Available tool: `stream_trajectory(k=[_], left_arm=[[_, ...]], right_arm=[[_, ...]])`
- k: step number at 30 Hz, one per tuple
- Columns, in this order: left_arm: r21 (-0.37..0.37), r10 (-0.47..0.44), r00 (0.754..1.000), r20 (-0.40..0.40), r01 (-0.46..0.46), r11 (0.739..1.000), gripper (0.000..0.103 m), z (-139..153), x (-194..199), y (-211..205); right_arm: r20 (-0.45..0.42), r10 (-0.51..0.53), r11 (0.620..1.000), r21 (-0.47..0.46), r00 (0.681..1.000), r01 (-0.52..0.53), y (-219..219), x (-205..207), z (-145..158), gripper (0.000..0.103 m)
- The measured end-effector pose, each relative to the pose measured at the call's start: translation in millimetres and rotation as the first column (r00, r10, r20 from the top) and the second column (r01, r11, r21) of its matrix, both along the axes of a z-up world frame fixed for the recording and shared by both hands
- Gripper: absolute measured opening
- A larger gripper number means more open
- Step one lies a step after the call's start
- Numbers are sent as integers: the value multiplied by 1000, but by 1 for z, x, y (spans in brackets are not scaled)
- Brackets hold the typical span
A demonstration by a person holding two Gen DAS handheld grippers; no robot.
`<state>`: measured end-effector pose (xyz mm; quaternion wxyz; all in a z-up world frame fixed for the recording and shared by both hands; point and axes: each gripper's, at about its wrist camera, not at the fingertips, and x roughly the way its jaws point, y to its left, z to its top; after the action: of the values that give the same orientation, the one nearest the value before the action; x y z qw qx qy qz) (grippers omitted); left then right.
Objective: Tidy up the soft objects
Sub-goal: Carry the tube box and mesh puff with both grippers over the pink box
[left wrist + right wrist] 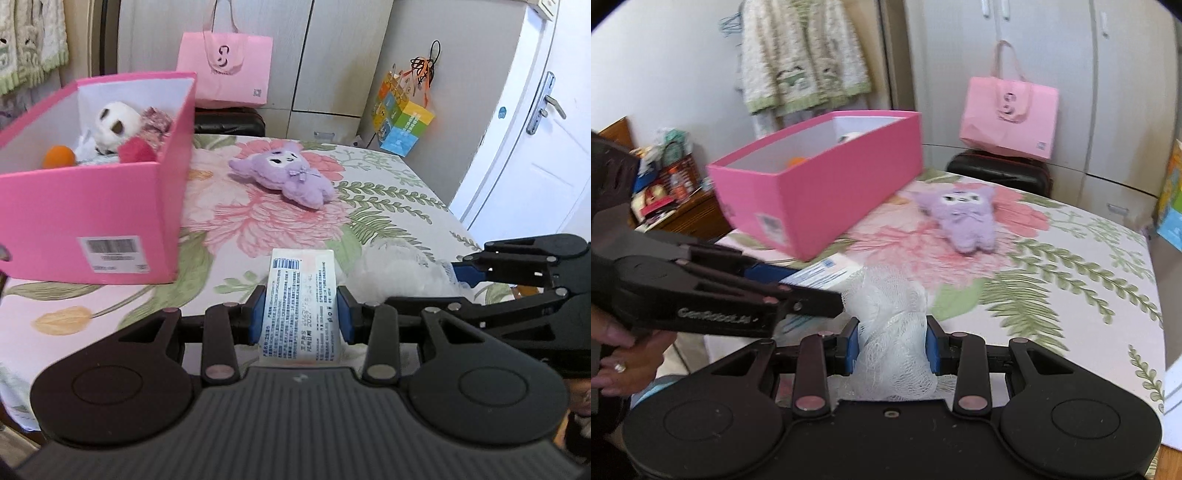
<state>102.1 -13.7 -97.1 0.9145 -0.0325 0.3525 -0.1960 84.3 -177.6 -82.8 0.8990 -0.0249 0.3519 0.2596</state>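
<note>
Up close, the left gripper [300, 312] is clamped on a white printed label [300, 306], its blue pads [257, 314] pressing the label's two long edges. The right gripper [892, 343] is clamped on the white mesh bath puff [892, 332] that the label belongs to; the puff bulges above and below the pads, and both grippers sit just beside each other over the near part of the bed.

On the floral bedsheet [388, 192] the pink box [92, 221] stands at the left, its near corner close to the left gripper and its top open. Inside it lie a white plush [112, 123], an orange ball [58, 157] and a red soft piece [136, 150], pushed toward the far end. The purple plush [286, 173] lies on the sheet, right of the box and apart from it, with bare sheet all round it.

Between the grippers and the purple plush the sheet is free, and it stays free out to the bed's right edge. Beyond the far edge a pink bag [225, 70] rests on a black case [229, 122]. A hand [617, 354] grips the left gripper's handle at the near left of the right wrist view.
</note>
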Motion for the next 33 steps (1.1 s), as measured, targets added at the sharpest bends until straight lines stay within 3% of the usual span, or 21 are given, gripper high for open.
stream_trajectory(k=[3,8,16,24,33], left_arm=[[-26,-18,999,-31,17,1000,38,8,-9,20],[1,-6,1000,-3,6,1000,38,31,-24,57],[-9,26,998,61,-26,1000,38,67,-27,105],[-27,86,980,179,-82,996,38,101,6,122],[-53,182,975,125,-177,983,38,95,85,149]], right_arm=[[-7,47,999,13,999,-47,8,-5,7,41],[-19,107,992,74,994,-106,24,-7,24,41],[114,211,969,104,971,-223,61,0,63,42],[202,192,968,121,960,-219,95,41,90,42],[190,206,963,133,960,-233,129,116,90,43]])
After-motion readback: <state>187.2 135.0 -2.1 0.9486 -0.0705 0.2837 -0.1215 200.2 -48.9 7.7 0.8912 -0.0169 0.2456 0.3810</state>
